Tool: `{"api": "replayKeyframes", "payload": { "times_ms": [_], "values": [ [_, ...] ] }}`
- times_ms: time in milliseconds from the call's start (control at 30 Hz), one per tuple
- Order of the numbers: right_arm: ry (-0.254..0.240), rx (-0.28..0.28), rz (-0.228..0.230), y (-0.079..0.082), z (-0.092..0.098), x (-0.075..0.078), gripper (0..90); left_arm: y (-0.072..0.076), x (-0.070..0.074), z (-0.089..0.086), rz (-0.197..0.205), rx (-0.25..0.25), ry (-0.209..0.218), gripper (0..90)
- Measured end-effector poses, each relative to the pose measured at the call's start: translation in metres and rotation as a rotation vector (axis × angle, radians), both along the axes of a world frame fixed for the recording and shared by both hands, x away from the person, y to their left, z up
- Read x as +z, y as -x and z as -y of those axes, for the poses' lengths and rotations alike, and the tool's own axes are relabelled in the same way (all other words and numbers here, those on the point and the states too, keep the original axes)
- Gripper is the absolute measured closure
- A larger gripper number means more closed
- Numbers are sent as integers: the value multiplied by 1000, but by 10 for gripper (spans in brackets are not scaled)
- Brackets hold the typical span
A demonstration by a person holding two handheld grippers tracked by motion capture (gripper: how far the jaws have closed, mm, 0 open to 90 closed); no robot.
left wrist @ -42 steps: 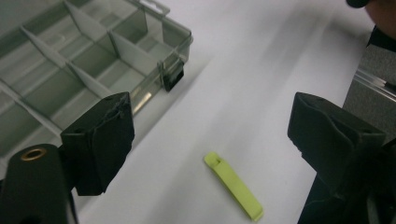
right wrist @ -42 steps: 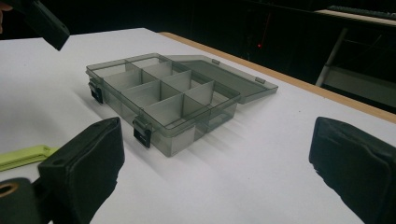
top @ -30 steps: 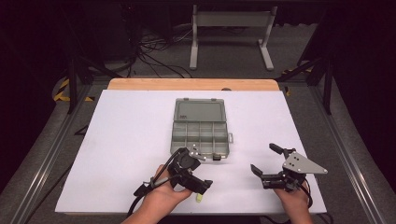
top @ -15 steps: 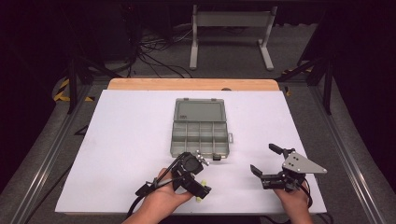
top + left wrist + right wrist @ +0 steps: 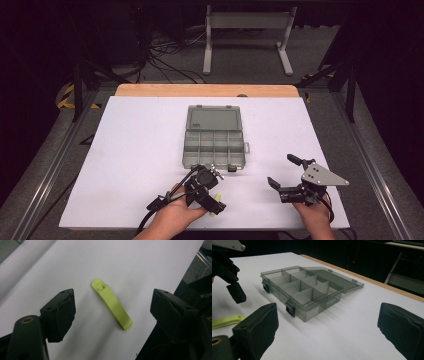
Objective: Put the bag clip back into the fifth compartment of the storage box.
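Observation:
A yellow-green plastic lever [image 5: 112, 304] lies flat on the white table near its front edge, also seen as the lever [image 5: 215, 212] from above. My left gripper [image 5: 113, 301] hangs over it with one pad on each side and a clear gap to both; the jaws have just been closing, but they do not touch the lever. The left gripper [image 5: 212, 202] sits just in front of an open grey compartment box [image 5: 212, 146]. To the right, my right gripper [image 5: 282, 170] stands open and holds nothing. The right gripper [image 5: 329, 315] faces the box [image 5: 304, 287], whose compartments look empty.
The box lid [image 5: 214, 119] lies folded back flat on the far side. A wooden strip [image 5: 205, 90] borders the far edge of the table. The table's front edge [image 5: 160, 322] runs close beside the lever. Cables and a metal stand [image 5: 247, 35] lie on the floor beyond.
The left gripper has shifted slightly toward the table's front edge, over the lever, and its jaws look a little narrower. The right gripper has stayed where it was.

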State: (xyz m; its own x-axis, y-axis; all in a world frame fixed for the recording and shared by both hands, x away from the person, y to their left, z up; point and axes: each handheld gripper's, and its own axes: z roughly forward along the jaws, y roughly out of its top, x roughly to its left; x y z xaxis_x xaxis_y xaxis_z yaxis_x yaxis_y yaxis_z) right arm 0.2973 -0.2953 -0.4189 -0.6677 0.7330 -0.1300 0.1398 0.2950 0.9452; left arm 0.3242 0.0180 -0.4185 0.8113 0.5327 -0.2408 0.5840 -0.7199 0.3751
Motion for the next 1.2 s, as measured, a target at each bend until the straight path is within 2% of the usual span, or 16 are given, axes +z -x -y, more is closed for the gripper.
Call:
{"api": "replayKeyframes", "payload": {
  "times_ms": [200,333,500,667,700,800,833,900,933,1200],
  "values": [
    [5,2,0,0,0,0,40,-1,-6,1,-30,1,-5,280],
    [5,3,-3,-1,-1,-1,40,0,-8,1,-26,7,-12,340],
    [7,6,-5,-1,-1,-1,40,-2,-11,1,-42,22,-23,432],
    [8,6,-4,-1,-1,-1,40,0,-11,2,-22,42,-25,551],
    [7,4,-4,-1,-1,-1,40,1,-10,2,-22,40,-28,551],
    [9,6,-3,-1,-1,-1,40,2,-10,3,-6,41,-35,653],
    [9,6,-2,-1,-1,-1,40,3,-8,4,11,40,-44,686],
    [8,6,-1,-1,-1,-1,40,3,-8,4,14,39,-45,720],
    [8,6,-1,-1,-1,-1,40,3,-8,5,22,38,-49,767],
    [12,8,1,-1,-1,-1,40,4,-7,5,28,30,-60,780]
  ]
}}
